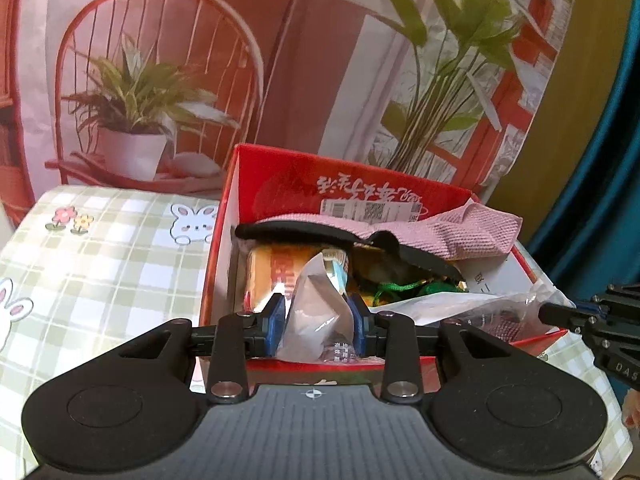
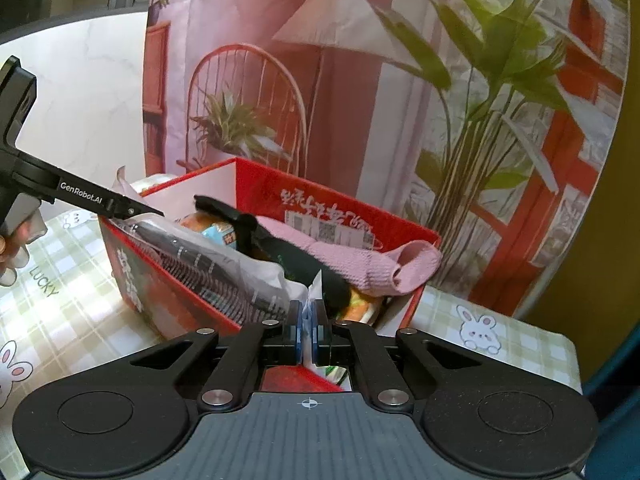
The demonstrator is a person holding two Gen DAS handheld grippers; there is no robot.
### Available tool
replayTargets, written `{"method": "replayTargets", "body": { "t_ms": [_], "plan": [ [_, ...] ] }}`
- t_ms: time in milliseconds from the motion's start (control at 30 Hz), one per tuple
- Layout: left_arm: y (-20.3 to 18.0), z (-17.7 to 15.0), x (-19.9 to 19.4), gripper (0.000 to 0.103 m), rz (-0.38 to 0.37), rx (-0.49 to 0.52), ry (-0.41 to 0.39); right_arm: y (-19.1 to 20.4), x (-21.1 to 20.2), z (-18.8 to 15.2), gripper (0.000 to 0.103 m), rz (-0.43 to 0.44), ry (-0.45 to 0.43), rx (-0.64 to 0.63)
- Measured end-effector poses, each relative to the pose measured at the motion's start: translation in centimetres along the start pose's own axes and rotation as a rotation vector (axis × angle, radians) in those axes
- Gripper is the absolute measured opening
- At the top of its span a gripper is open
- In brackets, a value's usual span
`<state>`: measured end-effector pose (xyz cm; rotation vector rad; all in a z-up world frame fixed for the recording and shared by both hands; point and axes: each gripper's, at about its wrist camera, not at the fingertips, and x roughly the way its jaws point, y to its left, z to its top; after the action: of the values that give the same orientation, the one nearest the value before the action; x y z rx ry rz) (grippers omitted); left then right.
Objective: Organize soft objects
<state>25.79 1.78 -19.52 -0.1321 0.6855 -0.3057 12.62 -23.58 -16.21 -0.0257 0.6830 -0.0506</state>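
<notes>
Both grippers pinch the clear plastic bag point(image 1: 316, 312): left gripper point(image 1: 318, 322), right gripper point(image 2: 307, 330), low centre; opposed pulling could tear it over the red box point(image 1: 224, 220)

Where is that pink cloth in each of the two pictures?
Left wrist view: the pink cloth lies right of centre, draped over the red box's far right corner.
Right wrist view: it sits just right of centre, its folded end hanging over the box's right edge.
Shared landmark: the white barcode label on the box's inner wall, just behind the cloth.
</notes>
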Motion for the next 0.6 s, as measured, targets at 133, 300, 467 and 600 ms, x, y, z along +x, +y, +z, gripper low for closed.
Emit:
{"method": "replayTargets", "body": {
  "t_ms": [133, 300, 467, 600],
  "plan": [
    [0.0, 0.1, 0.1, 0.041, 0.01, -0.001, 0.011, 0.1, 0.4, 0.0, 0.004, -0.01, 0.029, 0.015],
    [-0.2, 0.2, -0.8, 0.063, 0.042, 0.008, -0.006, 0.0, 0.1, 0.1, 0.013, -0.042, 0.031, 0.048],
    [-1.2, 1.2, -3.6, 0.103, 0.077, 0.065, -0.069, -0.9, -1.3, 0.5, 0.035, -0.098, -0.004, 0.166],
    [-2.8, 1.9, -6.1, 0.103, 0.109, 0.142, -0.109, -2.0, -3.1, 1.1, 0.071, -0.116, -0.052, 0.27]
  ]
}}
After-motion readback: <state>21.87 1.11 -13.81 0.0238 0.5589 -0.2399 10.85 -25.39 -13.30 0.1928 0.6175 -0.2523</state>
